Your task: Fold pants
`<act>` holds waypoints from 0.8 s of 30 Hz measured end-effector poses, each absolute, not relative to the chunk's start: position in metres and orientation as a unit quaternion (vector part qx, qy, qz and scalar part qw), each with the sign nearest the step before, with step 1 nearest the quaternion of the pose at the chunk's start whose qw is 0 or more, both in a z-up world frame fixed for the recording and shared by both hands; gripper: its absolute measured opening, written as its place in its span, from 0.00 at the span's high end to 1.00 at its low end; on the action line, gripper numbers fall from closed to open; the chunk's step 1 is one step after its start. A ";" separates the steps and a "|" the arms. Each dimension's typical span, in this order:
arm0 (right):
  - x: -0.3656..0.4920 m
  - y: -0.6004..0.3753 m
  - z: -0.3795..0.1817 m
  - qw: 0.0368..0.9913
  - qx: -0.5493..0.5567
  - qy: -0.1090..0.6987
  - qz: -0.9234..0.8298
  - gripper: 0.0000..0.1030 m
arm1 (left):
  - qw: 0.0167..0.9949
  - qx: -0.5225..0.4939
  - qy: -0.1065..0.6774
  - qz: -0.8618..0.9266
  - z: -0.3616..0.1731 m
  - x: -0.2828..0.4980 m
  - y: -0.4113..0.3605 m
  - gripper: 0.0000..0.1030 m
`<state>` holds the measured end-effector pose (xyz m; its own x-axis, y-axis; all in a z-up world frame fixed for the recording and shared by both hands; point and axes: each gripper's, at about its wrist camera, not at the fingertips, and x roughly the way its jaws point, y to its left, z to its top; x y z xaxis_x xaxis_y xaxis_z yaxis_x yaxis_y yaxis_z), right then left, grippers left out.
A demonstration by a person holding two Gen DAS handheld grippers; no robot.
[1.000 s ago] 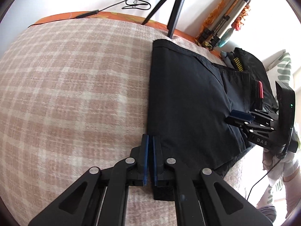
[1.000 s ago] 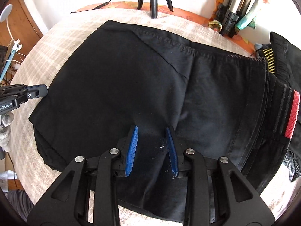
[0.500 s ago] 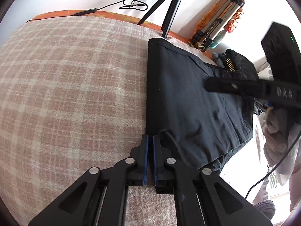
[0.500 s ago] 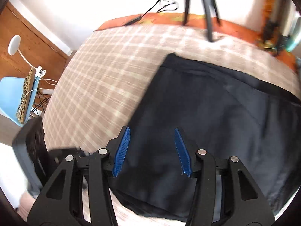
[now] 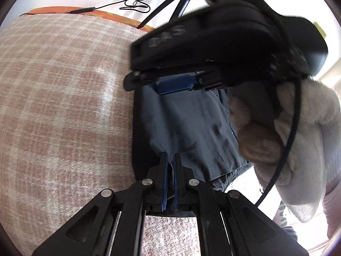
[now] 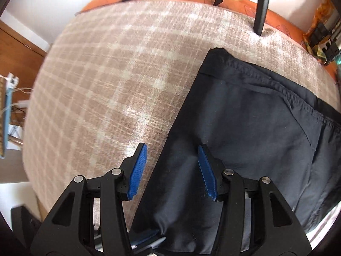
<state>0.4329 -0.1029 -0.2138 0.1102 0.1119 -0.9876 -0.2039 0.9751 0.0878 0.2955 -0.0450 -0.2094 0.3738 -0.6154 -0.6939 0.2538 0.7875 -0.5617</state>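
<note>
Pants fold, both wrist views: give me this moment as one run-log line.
left tool: shut on pants edge | right tool: open, straddling the pants' left edge | pants: on checked blanket

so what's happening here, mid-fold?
A person with a handheld gripper in each hand is folding black pants on a plaid bedcover. The left gripper is shut on the pants' near edge. The right gripper is open, its fingers straddling the pants' left edge, nothing gripped. In the left wrist view it hangs over the pants, close to the left one.

Black hand-held gripper, ribbed blue pads
</note>
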 end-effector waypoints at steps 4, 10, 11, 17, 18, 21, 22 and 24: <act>0.428 -0.078 -0.217 0.747 -0.108 0.649 0.095 0.51 | 0.816 -0.171 0.483 -0.268 -0.207 0.284 -0.042 0.98; 0.423 -0.092 -0.211 0.758 -0.072 0.639 0.111 0.82 | 0.834 -0.127 0.479 -0.243 -0.201 0.273 -0.035 0.98; 0.422 -0.097 -0.209 0.758 -0.059 0.639 0.117 0.87 | 0.834 -0.123 0.481 -0.240 -0.201 0.273 -0.034 0.98; 0.416 -0.129 -0.200 0.764 0.003 0.628 0.145 0.93 | 0.831 -0.111 0.493 -0.230 -0.205 0.276 -0.036 0.50; 0.415 -0.134 -0.198 0.766 0.009 0.625 0.152 0.93 | 0.830 -0.105 0.496 -0.231 -0.205 0.276 -0.039 0.48; 0.409 -0.148 -0.192 0.770 0.025 0.615 0.166 0.94 | 0.833 -0.087 0.496 -0.228 -0.201 0.275 -0.050 0.44; 0.404 -0.154 -0.189 0.772 0.031 0.612 0.171 0.94 | 0.833 -0.085 0.497 -0.227 -0.201 0.274 -0.052 0.44; 0.403 -0.155 -0.182 0.775 0.045 0.605 0.178 0.94 | 0.834 -0.085 0.496 -0.226 -0.200 0.276 -0.055 0.44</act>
<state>0.4025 -0.1549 -0.1819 0.2038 0.3302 -0.9216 -0.2206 0.9327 0.2854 0.2762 -0.0547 -0.2004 0.4059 -0.4611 -0.7891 0.2924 0.8835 -0.3659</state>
